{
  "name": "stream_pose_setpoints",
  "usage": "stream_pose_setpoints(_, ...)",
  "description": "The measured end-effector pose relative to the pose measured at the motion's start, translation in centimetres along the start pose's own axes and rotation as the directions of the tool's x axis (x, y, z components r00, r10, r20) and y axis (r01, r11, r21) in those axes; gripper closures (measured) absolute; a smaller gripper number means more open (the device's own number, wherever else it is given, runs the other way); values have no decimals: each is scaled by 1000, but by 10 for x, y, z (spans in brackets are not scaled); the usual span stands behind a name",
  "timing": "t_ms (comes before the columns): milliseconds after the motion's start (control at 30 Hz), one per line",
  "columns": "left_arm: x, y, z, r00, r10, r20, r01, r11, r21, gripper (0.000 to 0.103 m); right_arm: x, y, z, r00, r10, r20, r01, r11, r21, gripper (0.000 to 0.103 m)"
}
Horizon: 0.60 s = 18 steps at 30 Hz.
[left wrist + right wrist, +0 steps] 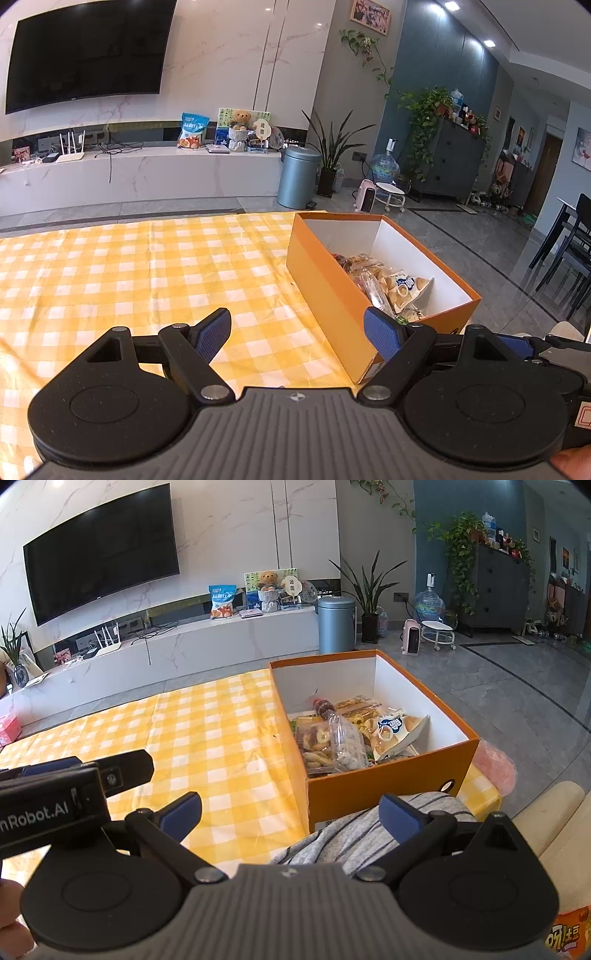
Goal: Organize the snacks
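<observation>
An orange box with white inner walls stands on the right end of the yellow checked tablecloth. Several snack packets lie in a heap inside it. My left gripper hovers open over the cloth, just left of the box's near corner, with nothing between its fingers. In the right wrist view the same box and its snack packets sit ahead. My right gripper is open and empty in front of the box's near wall. The left gripper's body shows at the left.
A person's grey striped clothing lies under the right gripper. An orange snack packet peeks in at the bottom right, beside a cream cushion. A pink bag sits right of the box. Beyond the table edge is grey floor.
</observation>
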<state>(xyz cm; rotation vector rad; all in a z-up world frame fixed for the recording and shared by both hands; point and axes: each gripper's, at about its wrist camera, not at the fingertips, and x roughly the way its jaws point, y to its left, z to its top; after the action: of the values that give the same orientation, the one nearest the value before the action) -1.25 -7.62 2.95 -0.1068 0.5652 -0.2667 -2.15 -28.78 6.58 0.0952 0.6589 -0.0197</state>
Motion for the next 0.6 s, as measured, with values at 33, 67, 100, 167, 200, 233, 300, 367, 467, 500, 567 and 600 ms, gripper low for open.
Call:
stream_pose_setpoints(33, 0, 1, 0, 1000, -2, -2, 2, 1000, 0, 7, 0, 1, 0, 1000, -3, 0, 3, 1000, -5, 3)
stream_pose_setpoints(67, 0, 1, 0, 1000, -2, -4, 2, 1000, 0, 7, 0, 1, 0, 1000, -5, 2, 5, 1000, -10, 3)
stream_pose_setpoints(100, 1, 1, 0, 1000, -1, -7, 1, 1000, 0, 7, 0, 2, -1, 1000, -5, 2, 5, 1000, -12, 3)
stream_pose_setpoints(167, 0, 1, 0, 1000, 0, -9, 0, 1000, 0, 7, 1, 1, -1, 1000, -4, -4, 4, 1000, -9, 3)
stream_pose_setpoints(200, 0, 1, 0, 1000, 0, -10, 0, 1000, -1, 7, 1, 1, -1, 1000, -4, -3, 4, 1000, -9, 3)
stream_pose_setpoints(233, 0, 1, 0, 1000, 1, -10, -1, 1000, -1, 7, 1, 2, -1, 1000, -5, -3, 5, 1000, -11, 3)
stream_pose_setpoints(300, -1, 1, 1, 1000, 5, -9, -5, 1000, -2, 7, 1, 3, -1, 1000, -7, -1, 7, 1000, -15, 3)
stream_pose_setpoints(367, 0, 1, 2, 1000, 5, -9, -5, 1000, -2, 7, 0, 3, -1, 1000, -7, -1, 7, 1000, -15, 3)
stream_pose_setpoints(467, -2, 1, 1, 1000, 11, -9, -11, 1000, -3, 7, 0, 4, -1, 1000, -11, 1, 11, 1000, -20, 3)
stream_pose_setpoints(500, -2, 0, 2, 1000, 12, -9, -12, 1000, -4, 7, 0, 4, -1, 1000, -14, 2, 14, 1000, -21, 3)
stream_pose_setpoints(567, -3, 0, 2, 1000, 13, -4, -13, 1000, -5, 7, 0, 5, 0, 1000, -16, 5, 16, 1000, -22, 3)
stream_pose_setpoints(600, -3, 0, 3, 1000, 14, -4, -14, 1000, -5, 7, -1, 5, 0, 1000, -15, 7, 15, 1000, -22, 3)
